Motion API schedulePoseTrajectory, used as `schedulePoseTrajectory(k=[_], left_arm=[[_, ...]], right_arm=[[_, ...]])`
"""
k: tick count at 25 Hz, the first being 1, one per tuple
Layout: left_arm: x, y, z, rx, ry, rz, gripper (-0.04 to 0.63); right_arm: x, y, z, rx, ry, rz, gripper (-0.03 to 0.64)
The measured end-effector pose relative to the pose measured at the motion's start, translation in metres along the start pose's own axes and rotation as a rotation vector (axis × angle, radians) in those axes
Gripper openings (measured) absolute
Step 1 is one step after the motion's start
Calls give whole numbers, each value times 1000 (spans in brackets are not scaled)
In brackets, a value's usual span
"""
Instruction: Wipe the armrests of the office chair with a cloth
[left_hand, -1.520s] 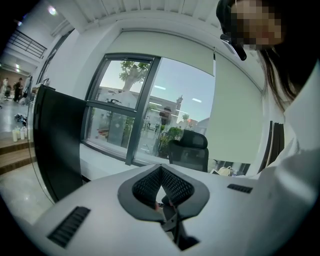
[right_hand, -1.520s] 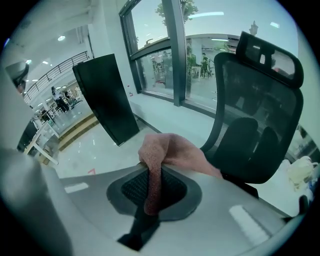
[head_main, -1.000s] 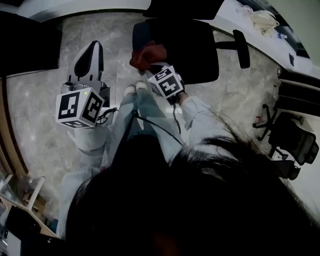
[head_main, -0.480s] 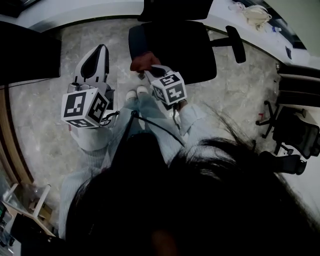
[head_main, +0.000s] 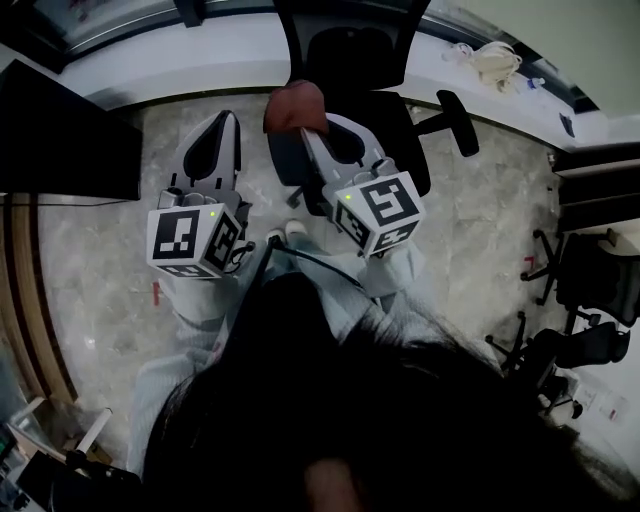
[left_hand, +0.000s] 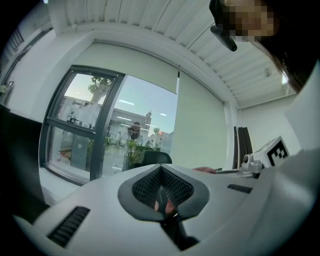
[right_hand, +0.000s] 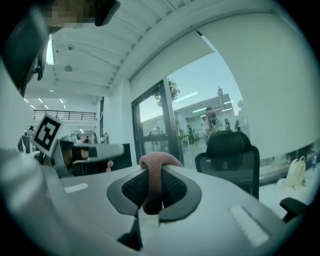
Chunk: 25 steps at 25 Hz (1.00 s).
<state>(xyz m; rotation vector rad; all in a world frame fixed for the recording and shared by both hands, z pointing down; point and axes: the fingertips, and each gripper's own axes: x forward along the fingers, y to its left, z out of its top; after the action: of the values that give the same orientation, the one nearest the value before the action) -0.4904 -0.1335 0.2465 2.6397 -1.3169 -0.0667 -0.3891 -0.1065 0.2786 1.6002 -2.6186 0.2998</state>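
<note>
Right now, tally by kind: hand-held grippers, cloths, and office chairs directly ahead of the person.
Hand-held grippers: 2 (left hand-held gripper, right hand-held gripper)
Cloth: 1
Office chair directly ahead: 1
Total: 4

A grey marbled floor (head_main: 80, 270) runs up to a long white counter (head_main: 200, 55). Beyond it a dark-framed window (left_hand: 90, 125) lets in daylight beside a pale lowered blind (left_hand: 200, 120), under a white slatted ceiling (left_hand: 150, 20).

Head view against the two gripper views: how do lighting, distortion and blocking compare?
Head view: dim, strongly fisheye-curved, dark hair filling the lower half. Left gripper view: bright window behind, near jaws soft. Right gripper view: evenly bright, pink cloth fairly sharp, edges vignetted.
</note>
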Motion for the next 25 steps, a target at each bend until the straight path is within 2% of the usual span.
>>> schedulePoseTrajectory(k=[3, 5, 14, 18, 25], left_arm=[[2, -7, 13, 23, -26, -16, 3], [4, -8, 15, 23, -28, -28, 3], [21, -13, 4, 19, 24, -108, 3], [38, -26, -3, 27, 24, -140, 3], [78, -82, -5, 76, 11, -175, 3]], right_arm=[[-15, 0, 44, -24, -115, -26, 26], [-18, -2, 54, -25, -141, -42, 26], [-24, -13, 47, 30, -108, -135, 26], [-43, -39, 42, 41, -105, -181, 26], [-92, -106, 38, 34, -131, -220, 26]])
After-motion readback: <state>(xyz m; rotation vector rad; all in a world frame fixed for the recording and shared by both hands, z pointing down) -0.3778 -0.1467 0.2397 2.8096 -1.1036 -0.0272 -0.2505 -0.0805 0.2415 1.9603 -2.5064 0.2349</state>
